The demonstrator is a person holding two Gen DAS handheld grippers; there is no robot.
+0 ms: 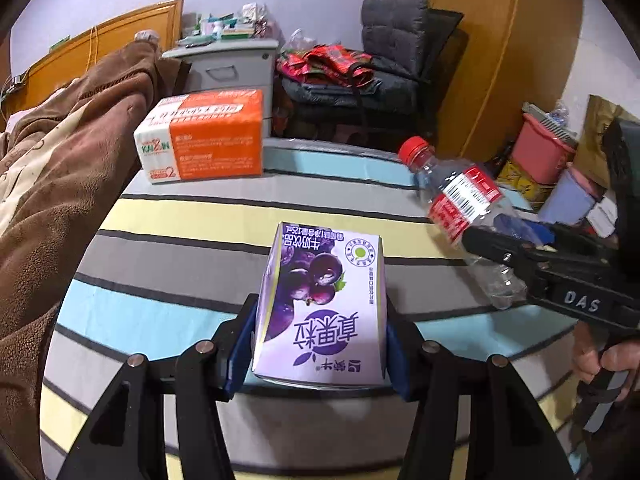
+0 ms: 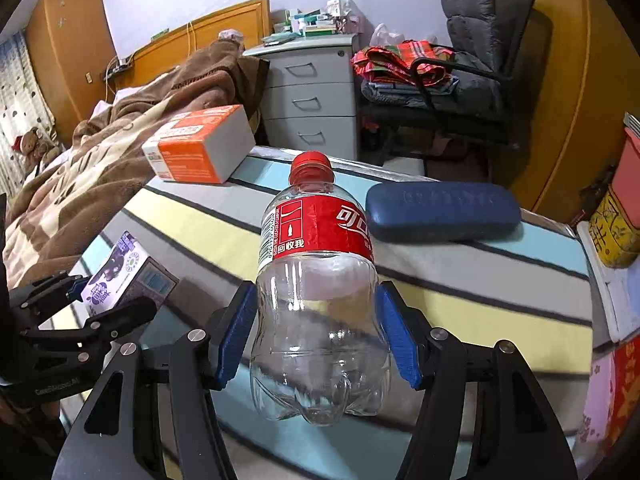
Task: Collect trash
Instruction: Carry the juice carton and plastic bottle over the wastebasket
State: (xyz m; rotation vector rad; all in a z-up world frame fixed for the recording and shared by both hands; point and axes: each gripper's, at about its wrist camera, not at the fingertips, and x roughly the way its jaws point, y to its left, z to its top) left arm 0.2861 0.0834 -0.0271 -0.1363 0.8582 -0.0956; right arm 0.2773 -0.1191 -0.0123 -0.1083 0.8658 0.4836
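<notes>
A purple and white milk drink carton [image 1: 320,308] sits between the blue pads of my left gripper [image 1: 320,354], which is shut on it just above the striped bedsheet [image 1: 180,216]. My right gripper [image 2: 316,340] is shut on an empty clear plastic bottle [image 2: 316,320] with a red cap and red label, lifted off the sheet. In the left wrist view the bottle [image 1: 456,196] and the right gripper [image 1: 500,248] show at the right, with a hand [image 1: 600,360] on the handle. In the right wrist view the carton [image 2: 124,276] and the left gripper [image 2: 100,300] appear at lower left.
An orange and white box [image 1: 204,140] lies at the far side of the sheet. A dark blue glasses case [image 2: 442,212] rests at the right. A brown blanket [image 1: 60,184] is heaped on the left. Beyond the bed stand a grey drawer unit [image 2: 312,96] and a chair piled with clothes [image 2: 440,72].
</notes>
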